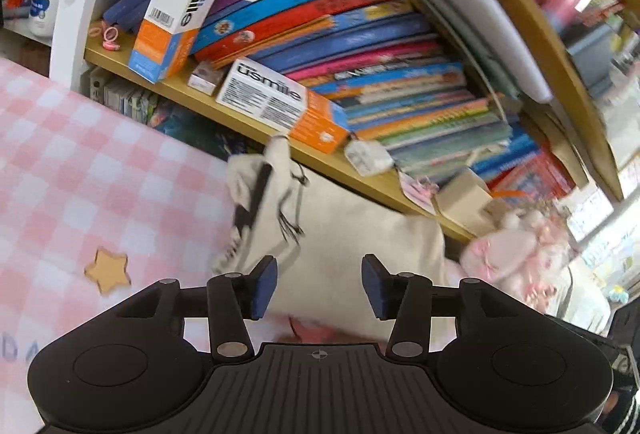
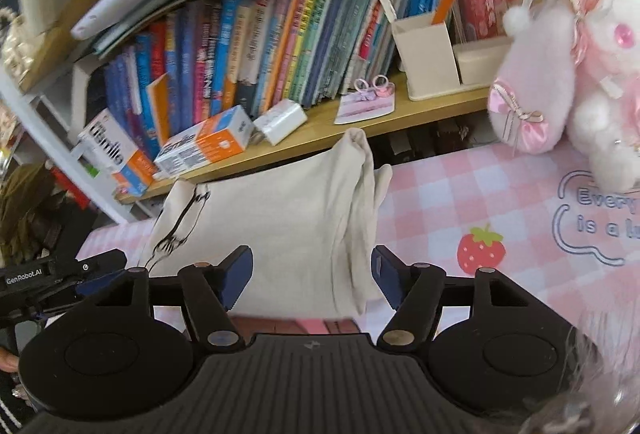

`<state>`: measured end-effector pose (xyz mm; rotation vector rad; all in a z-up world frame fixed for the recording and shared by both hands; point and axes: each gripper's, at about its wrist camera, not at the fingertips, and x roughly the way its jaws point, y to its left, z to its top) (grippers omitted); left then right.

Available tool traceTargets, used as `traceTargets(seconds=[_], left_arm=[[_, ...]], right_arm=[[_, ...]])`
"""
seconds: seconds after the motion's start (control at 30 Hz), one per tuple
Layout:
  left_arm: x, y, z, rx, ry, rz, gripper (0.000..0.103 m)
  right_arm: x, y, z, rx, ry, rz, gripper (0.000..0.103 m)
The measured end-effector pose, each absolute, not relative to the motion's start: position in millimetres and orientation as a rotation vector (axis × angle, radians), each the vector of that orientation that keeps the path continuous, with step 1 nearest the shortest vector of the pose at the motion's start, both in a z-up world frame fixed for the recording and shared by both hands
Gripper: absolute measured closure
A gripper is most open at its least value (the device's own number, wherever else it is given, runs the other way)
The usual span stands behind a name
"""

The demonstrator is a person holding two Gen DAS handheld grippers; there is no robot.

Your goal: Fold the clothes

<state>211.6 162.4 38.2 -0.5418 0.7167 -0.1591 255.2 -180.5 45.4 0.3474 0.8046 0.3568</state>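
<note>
- The pink checked cloth (image 2: 460,189) covers the work surface and serves as the landmark; a wooden shelf (image 2: 320,121) packed with books (image 2: 248,49) runs along its far edge.
- The cream garment (image 2: 280,218) lies folded on the checked cloth, its far end against the shelf's edge; it has black line drawing on one side and bunched folds along the other.
- The right gripper (image 2: 312,278) points downward over the near part of the garment, its blue pads spread wide and pressing on nothing; cloth shows between them but free of both.
- The left gripper (image 1: 319,288) tilts down likewise over the same garment (image 1: 352,254), its pads apart and clear of the fabric.
- A pink plush toy (image 2: 568,57) sits on the checked cloth to the garment's right, partly cut off by the frame edge.
- Toothpaste boxes (image 1: 280,101) rest on the shelf behind the garment.
- Both views are motion-blurred; the garment's near edge is hidden behind the gripper bodies.
- Only a striped sleeve corner (image 2: 12,410) of the person shows.
</note>
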Motion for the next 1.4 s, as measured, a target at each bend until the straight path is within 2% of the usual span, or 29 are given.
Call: traceTargets(seconds=[0.33, 0.47, 0.6, 0.67, 0.7, 0.97, 1.13, 1.3, 1.4], left_arm=[[135, 121, 50, -0.427, 0.711, -0.03, 0.054], [106, 107, 49, -0.352, 0.713, -0.008, 0.053], [80, 93, 49, -0.296, 0.723, -0.01, 0.052], [69, 88, 49, -0.284, 0.726, -0.012, 0.048], [65, 86, 49, -0.286, 0.725, -0.011, 0.043], [27, 69, 43, -0.247, 0.711, 0.004, 0.036], [7, 56, 33, -0.169, 0.714, 0.032, 0.023], [-2, 48, 27, -0.118, 0.738, 0.04, 0.015], [-3, 46, 26, -0.093, 0.739, 0.061, 0.014]], right_arm=[[175, -174, 67, 0.171, 0.728, 0.335, 0.036], [142, -171, 70, 0.112, 0.7, 0.333, 0.029], [114, -171, 72, 0.061, 0.692, 0.318, 0.027], [101, -171, 71, 0.047, 0.691, 0.313, 0.024], [95, -172, 70, 0.042, 0.691, 0.311, 0.024], [60, -170, 59, 0.037, 0.712, 0.287, 0.013], [38, -166, 49, 0.011, 0.709, 0.253, 0.006], [19, -163, 39, 0.007, 0.704, 0.208, 0.004], [15, -162, 35, 0.006, 0.719, 0.202, 0.004]])
